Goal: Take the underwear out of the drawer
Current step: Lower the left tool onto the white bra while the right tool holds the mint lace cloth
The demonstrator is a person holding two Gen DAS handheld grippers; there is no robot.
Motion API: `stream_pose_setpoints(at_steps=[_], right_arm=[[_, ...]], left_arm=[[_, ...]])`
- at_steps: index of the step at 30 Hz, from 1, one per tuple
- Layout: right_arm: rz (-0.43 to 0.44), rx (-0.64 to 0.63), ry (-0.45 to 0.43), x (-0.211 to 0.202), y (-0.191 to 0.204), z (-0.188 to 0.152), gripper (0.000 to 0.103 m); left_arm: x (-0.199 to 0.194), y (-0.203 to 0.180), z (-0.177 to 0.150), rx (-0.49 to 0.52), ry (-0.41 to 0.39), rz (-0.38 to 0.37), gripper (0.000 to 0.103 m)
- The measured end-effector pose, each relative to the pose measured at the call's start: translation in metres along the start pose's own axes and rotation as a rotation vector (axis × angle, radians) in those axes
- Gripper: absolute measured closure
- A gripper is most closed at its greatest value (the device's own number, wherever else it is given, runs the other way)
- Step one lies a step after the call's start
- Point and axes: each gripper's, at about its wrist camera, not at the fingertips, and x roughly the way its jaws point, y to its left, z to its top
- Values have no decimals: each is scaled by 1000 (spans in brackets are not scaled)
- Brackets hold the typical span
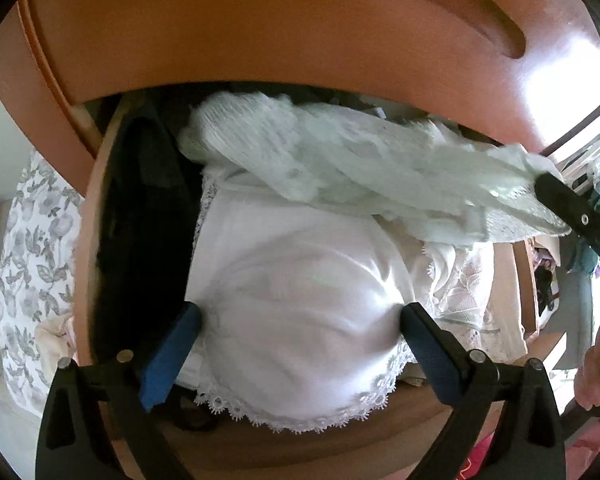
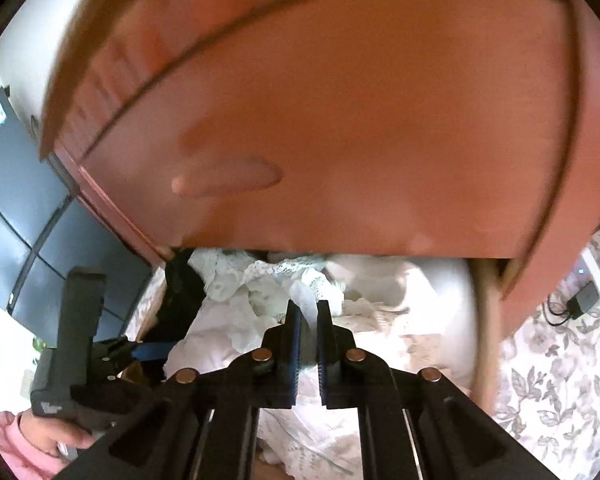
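Note:
The wooden drawer (image 1: 88, 240) stands open and full of folded clothes. A white lace-trimmed underwear piece (image 1: 300, 280) lies at the front, and my left gripper (image 1: 300, 314) hangs open over it with one finger on each side. A pale green lace garment (image 1: 320, 152) stretches across the drawer toward the right, where my right gripper (image 1: 548, 186) holds its end. In the right wrist view my right gripper (image 2: 309, 308) is shut on that pale green lace garment (image 2: 260, 300), which bunches up ahead of the fingertips. The left gripper (image 2: 148, 350) shows at the lower left.
The closed drawer front (image 1: 260, 40) above overhangs the open one. Black clothes (image 1: 140, 220) fill the drawer's left side. Floral bedding (image 2: 560, 380) lies beside the chest, with a charger (image 2: 580, 300) on it. A hand in a pink sleeve (image 2: 40, 444) holds the left gripper.

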Motion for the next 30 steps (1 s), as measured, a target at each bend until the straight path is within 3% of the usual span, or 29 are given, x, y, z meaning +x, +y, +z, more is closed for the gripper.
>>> stream_pose_setpoints(at_steps=[10,15,22,25,27,30], right_arm=[[4,27,-24,-13,-18,-19,96],[30,58,-46,-24,-29,-27,96],[46,84,-23,-20,-37,-28,95],[52,88,-15,-16,-38,-28,95],[56,89,-14,-18,-40,-29,95],[63,86,-11,-16,-41,-32,95]], left_arm=[[-14,-57,-17,205,-36,163,3],[-3,-84,-24,330,-5,294,3],[12,-97,-16,306,-2,370,3],[5,-95,-20,287,-30,372,13],[-2,-97,-23,266,-59,357,30],[-20,-87,-32,279,-108,363,39]])
